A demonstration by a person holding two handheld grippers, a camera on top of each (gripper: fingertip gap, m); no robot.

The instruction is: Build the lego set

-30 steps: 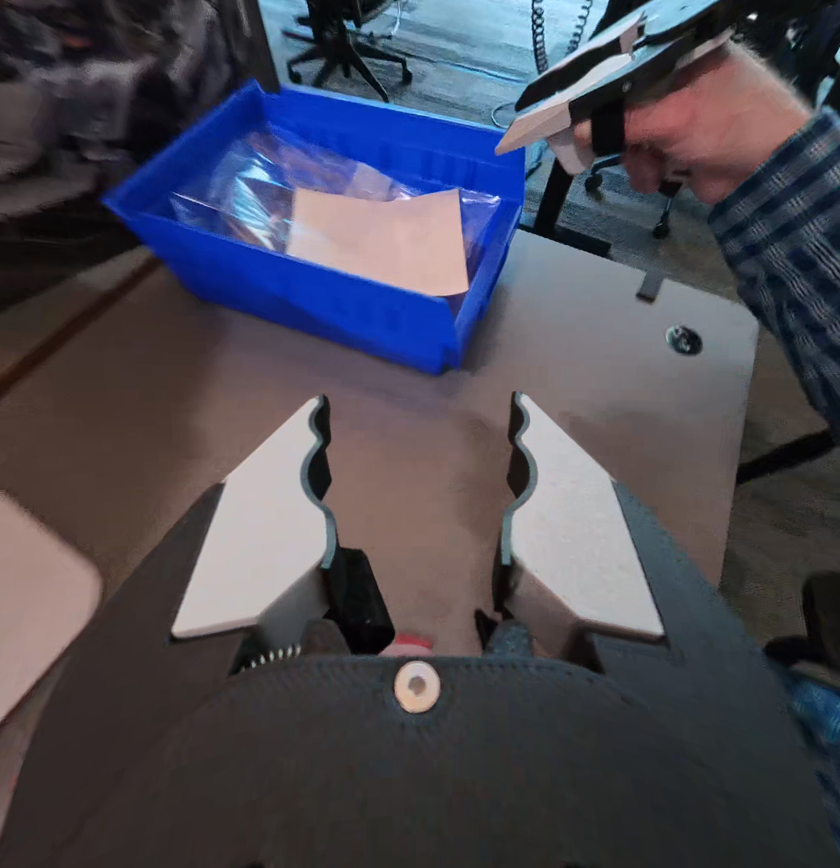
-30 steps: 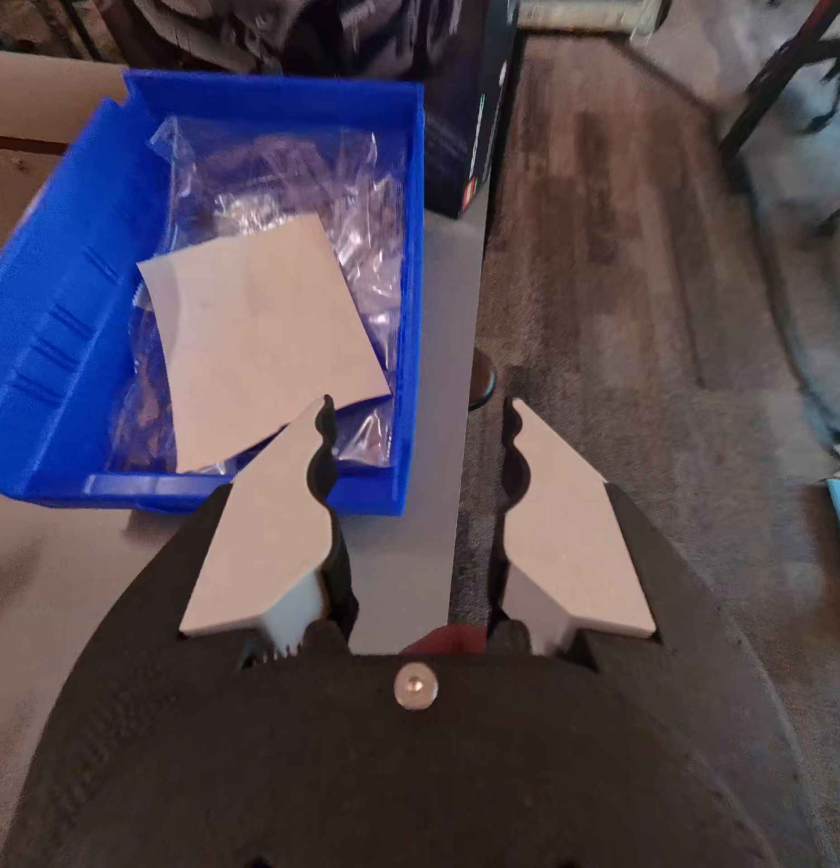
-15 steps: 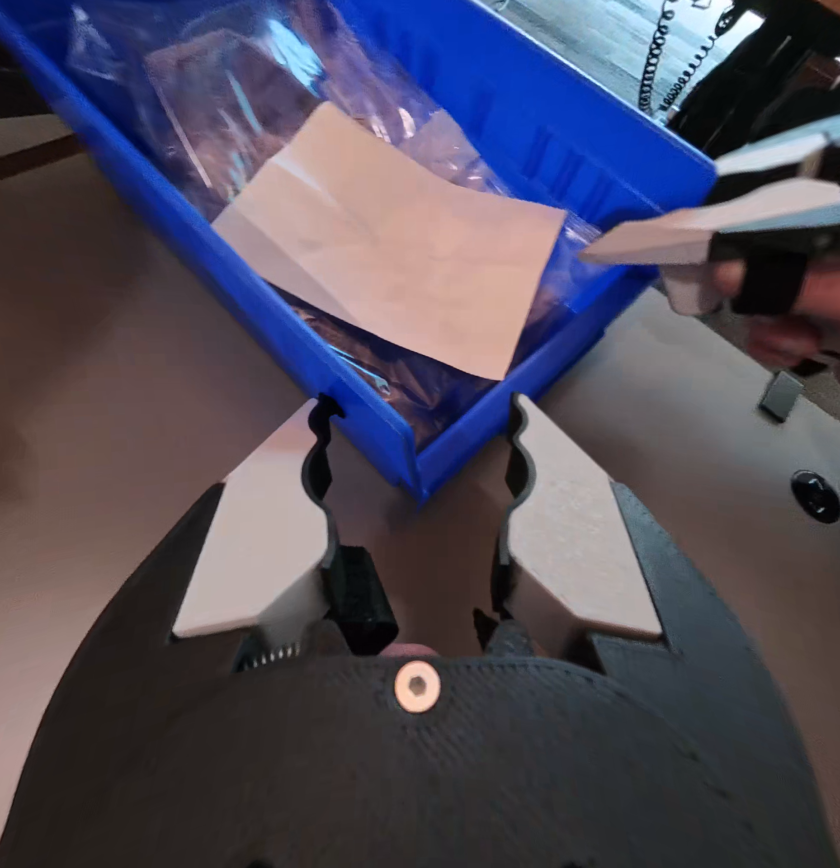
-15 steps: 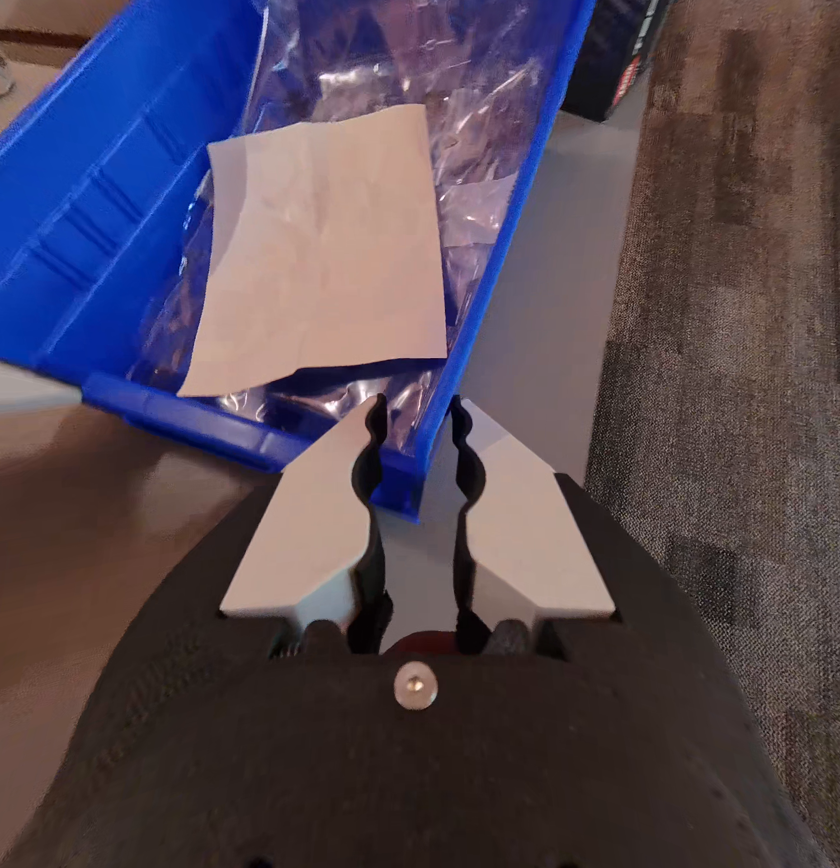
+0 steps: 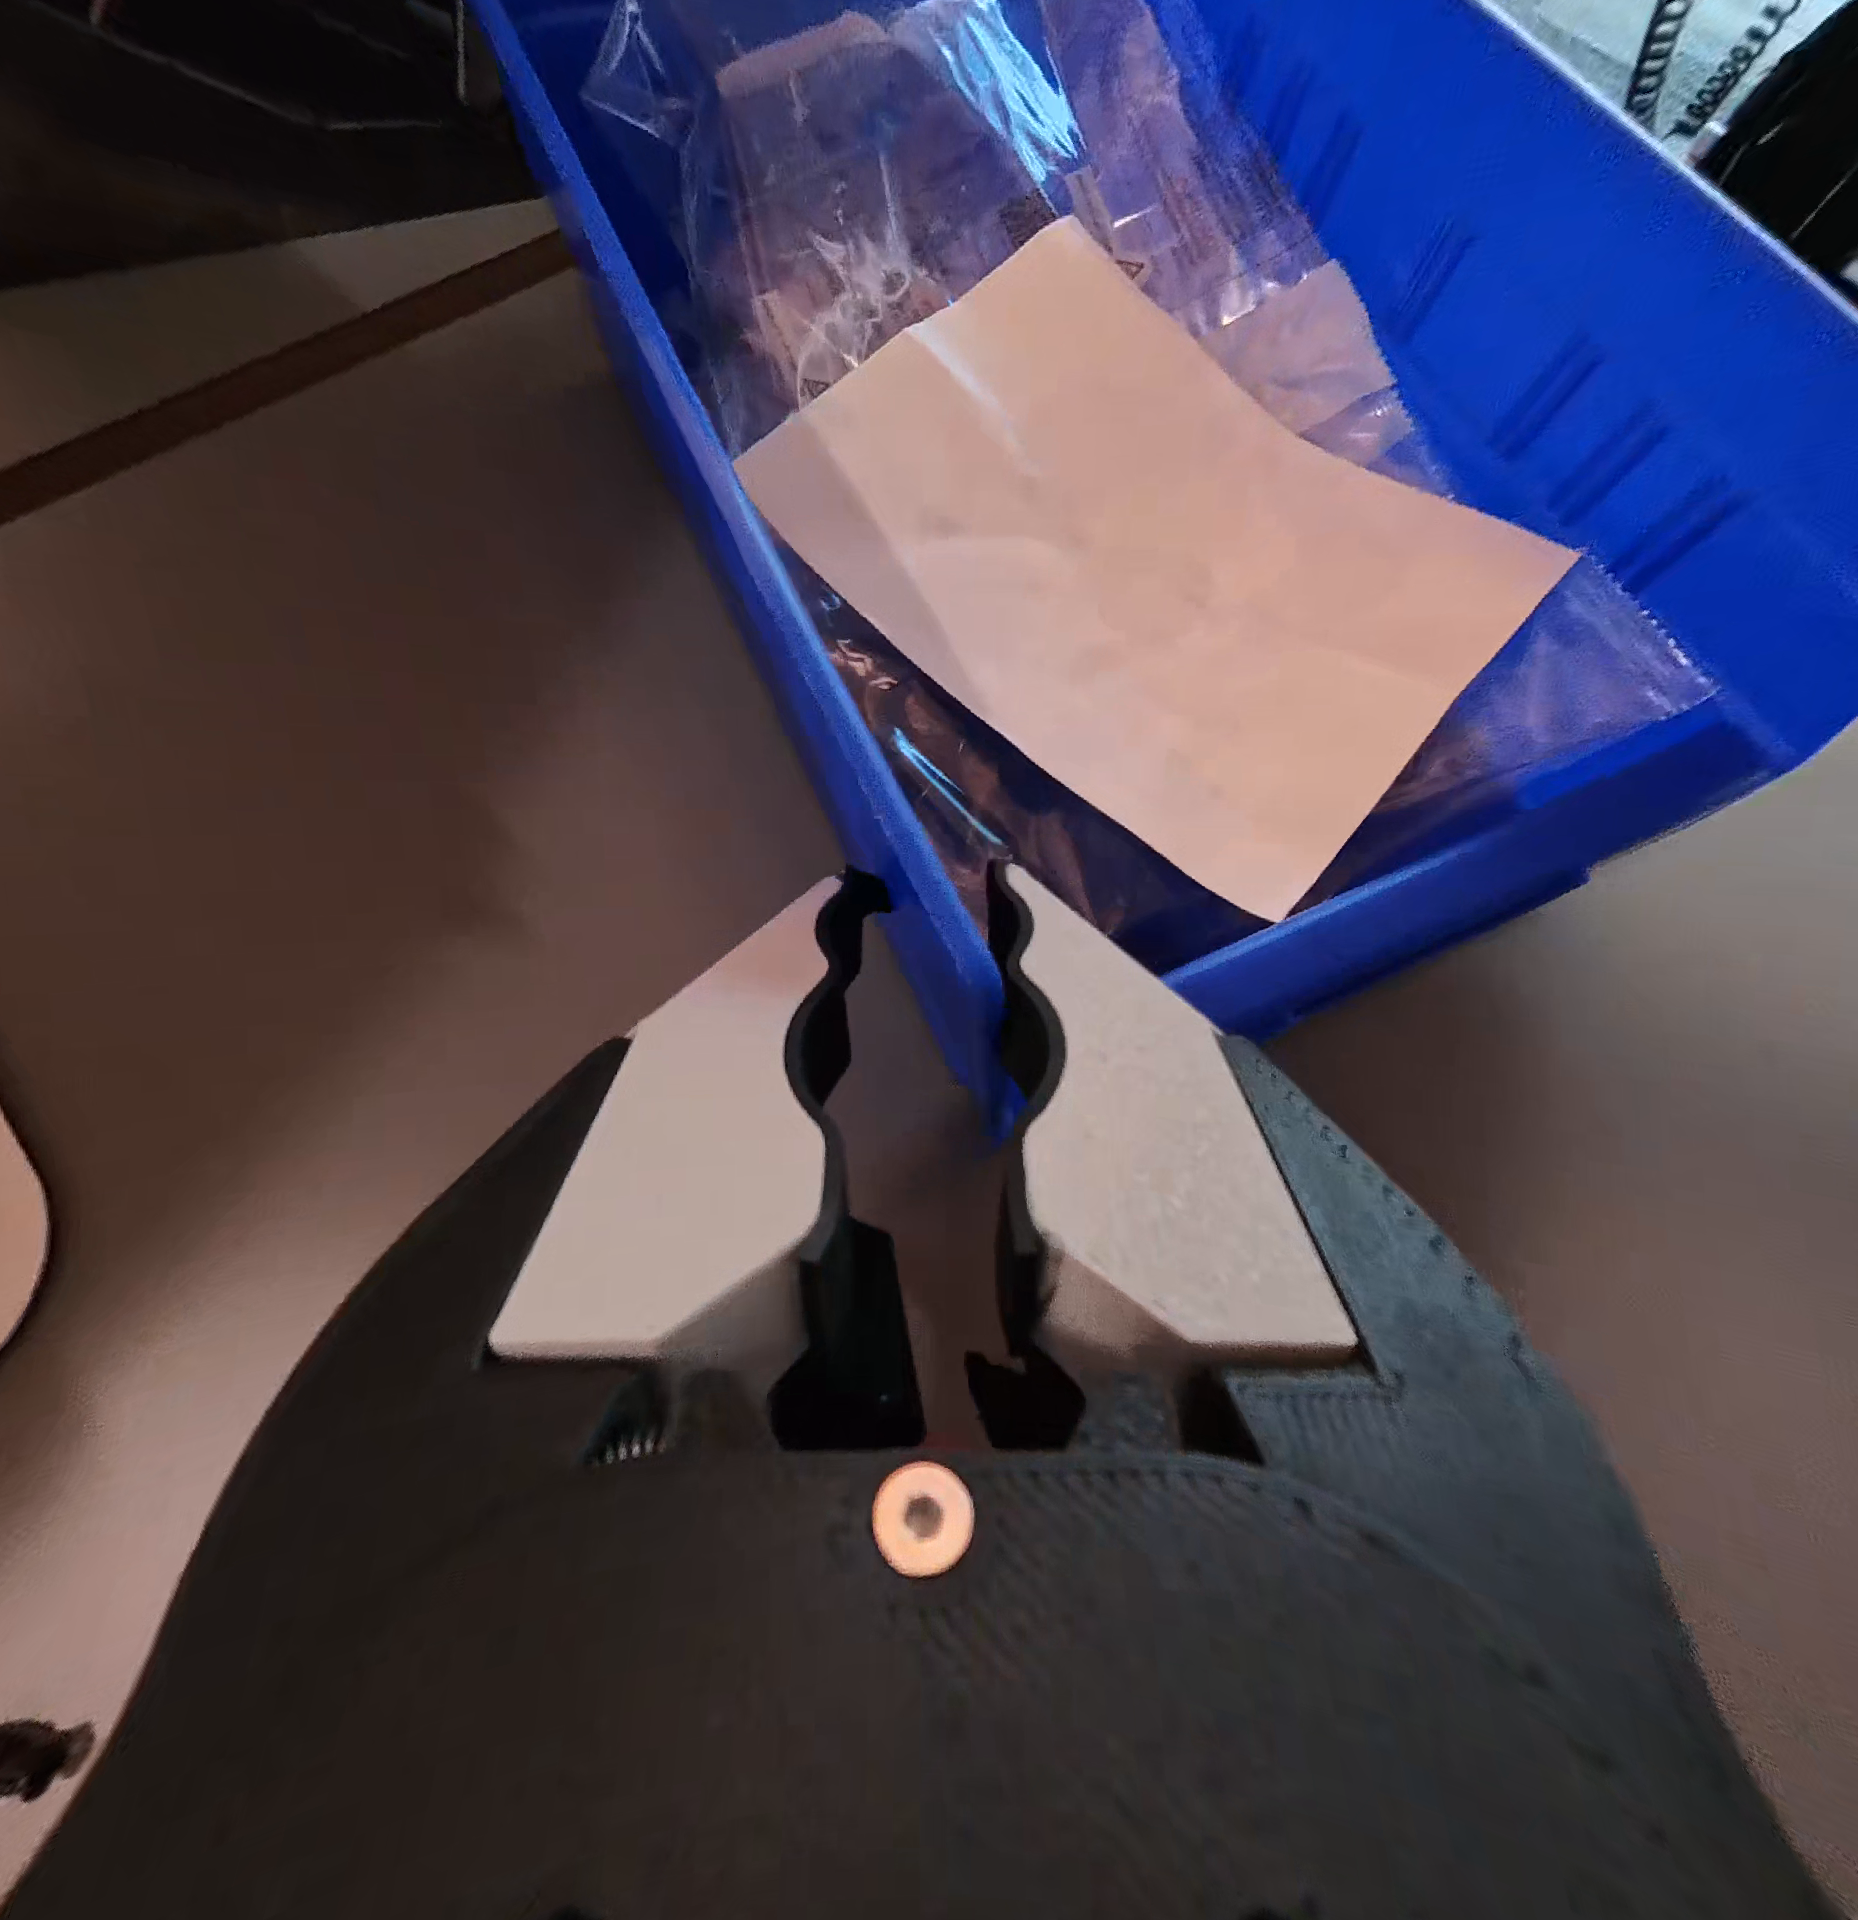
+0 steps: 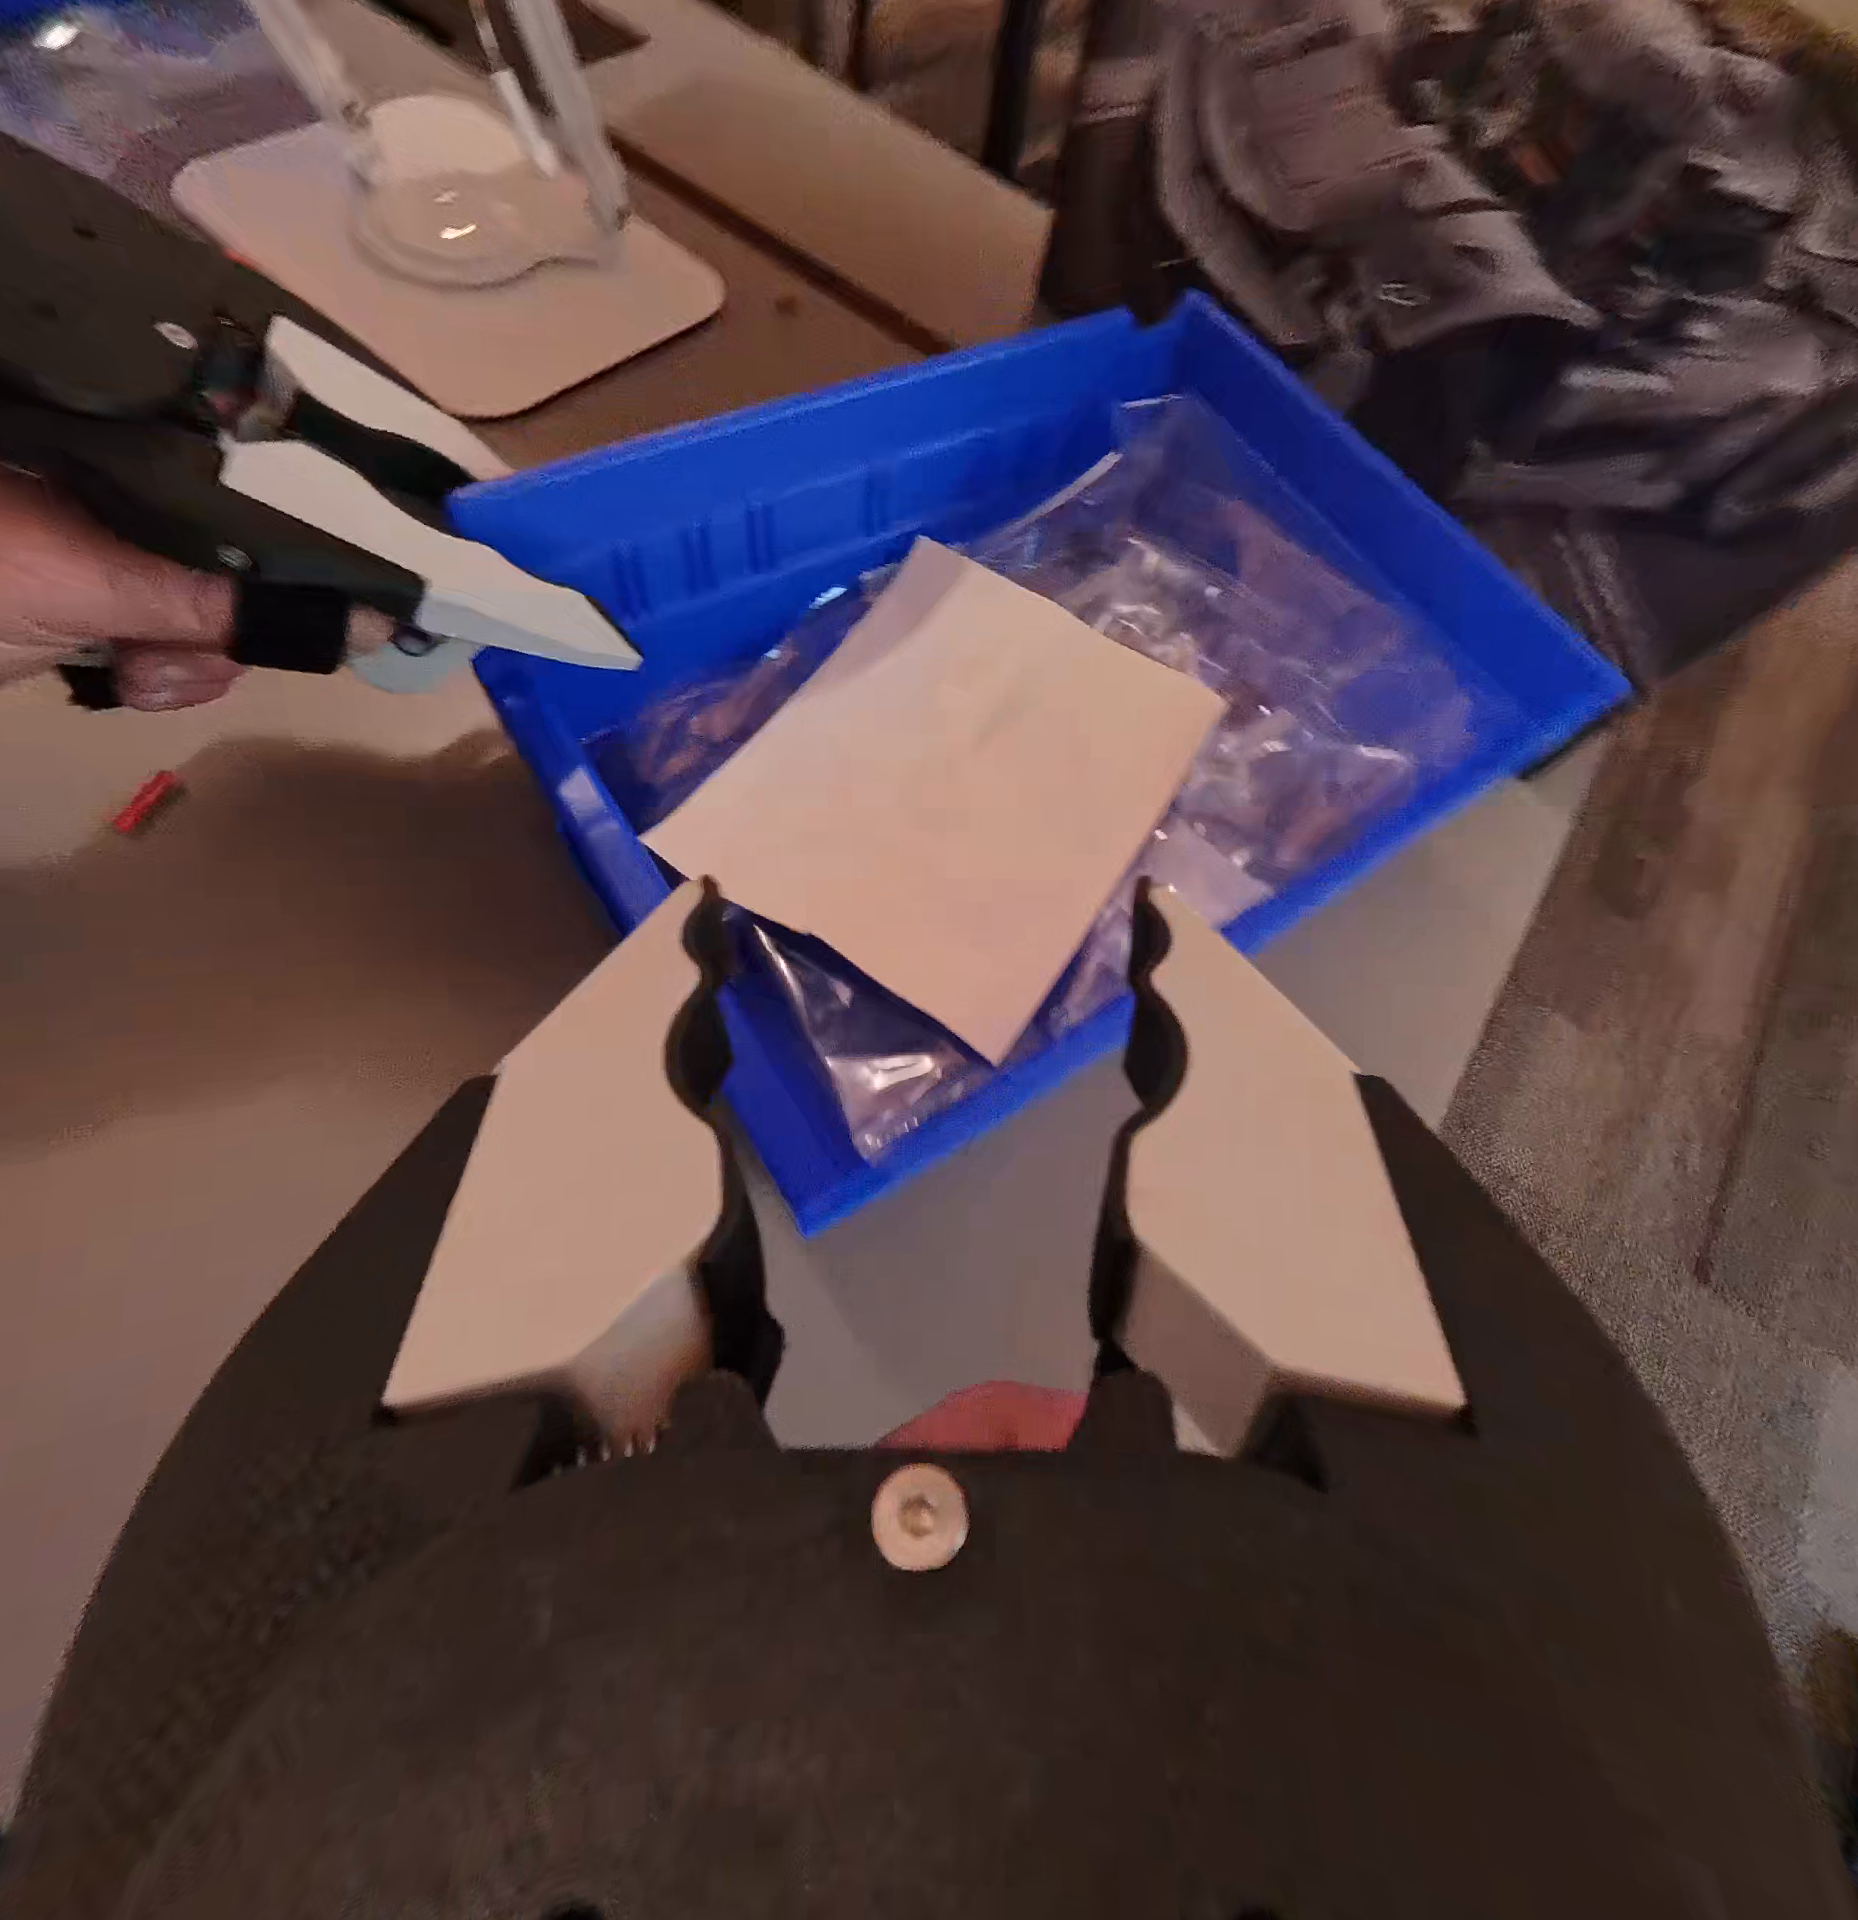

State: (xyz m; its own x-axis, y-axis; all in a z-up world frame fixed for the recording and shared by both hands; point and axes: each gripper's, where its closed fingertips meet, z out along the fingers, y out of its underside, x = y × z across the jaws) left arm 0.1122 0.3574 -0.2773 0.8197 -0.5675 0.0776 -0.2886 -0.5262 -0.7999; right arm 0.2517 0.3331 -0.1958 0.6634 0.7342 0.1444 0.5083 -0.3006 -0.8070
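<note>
A person works two hand-held grippers around a blue plastic bin (image 5: 1590, 343) that sits near a corner of a brown bench (image 5: 312, 707). The left gripper (image 5: 925, 894), black-bodied with pale wedge-shaped fingers (image 5: 686, 1174), has its jaws drawn narrow around the bin's side wall at a corner: one finger lies outside the wall, the other inside it. The wall touches the inner finger, but a thin gap shows on the outer side, so a firm clamp cannot be confirmed. In the right wrist view the same gripper (image 6: 592, 649) reaches in from the left, with the person's hand (image 6: 63, 613) behind it.

The right gripper (image 6: 923, 904) hangs above the bin's nearest corner with its jaws spread wide and nothing between them.

Inside the bin lie clear, crinkled plastic bags (image 6: 1309, 686) of lego parts, and a plain pale sheet of paper (image 6: 946, 790) rests on top of them. A small red piece (image 6: 148, 802) lies loose on the bench, well apart from the bin. Farther back stands a clear stand on a pale rounded base plate (image 6: 551, 312), and dark crumpled fabric (image 6: 1590, 260) is heaped beyond the bench.
</note>
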